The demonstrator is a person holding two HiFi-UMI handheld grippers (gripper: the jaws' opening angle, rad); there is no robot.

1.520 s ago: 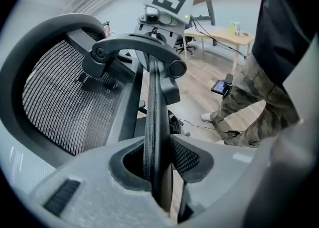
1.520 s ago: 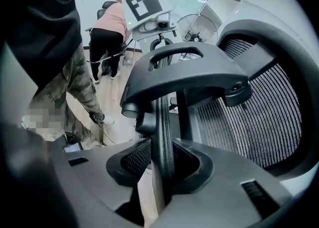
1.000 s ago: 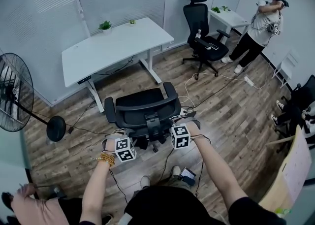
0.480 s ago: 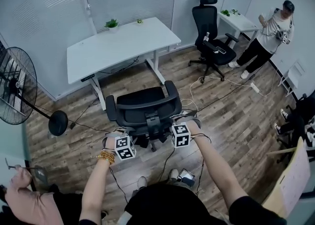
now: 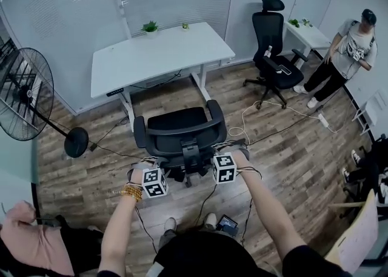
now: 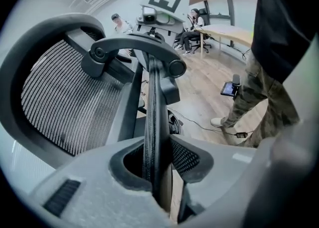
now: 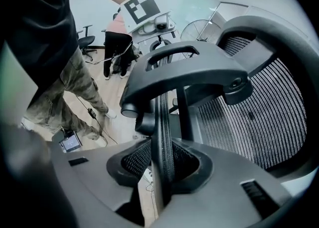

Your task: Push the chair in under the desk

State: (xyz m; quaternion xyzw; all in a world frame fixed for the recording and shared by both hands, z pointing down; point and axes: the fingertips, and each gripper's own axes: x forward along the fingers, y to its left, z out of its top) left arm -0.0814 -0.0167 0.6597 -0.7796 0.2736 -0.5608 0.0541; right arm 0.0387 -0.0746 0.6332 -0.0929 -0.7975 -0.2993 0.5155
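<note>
Drifting rightward in the head view since a second ago, the white desk is now sitting at 12 o'clock of the black chair, and the person standing at 2 o'clock has lowered both arms. The chair is standing on the wood-plank floor just short of the desk, with its seat facing the desk.

Only the gripper views are showing the grip. The left gripper is pinching the thin edge of the chair's backrest between its ribbed pads, and the right gripper is doing the same on the opposite edge. The head view is showing only their marker cubes behind the backrest.

That view is taking in two office chairs, the second at 1 o'clock, two white desks, two small plants on the near desk, and one round wire fan at 9 o'clock.

Up close, the backrest is showing fine black mesh in a smooth grey frame, with a curved bracket behind.
</note>
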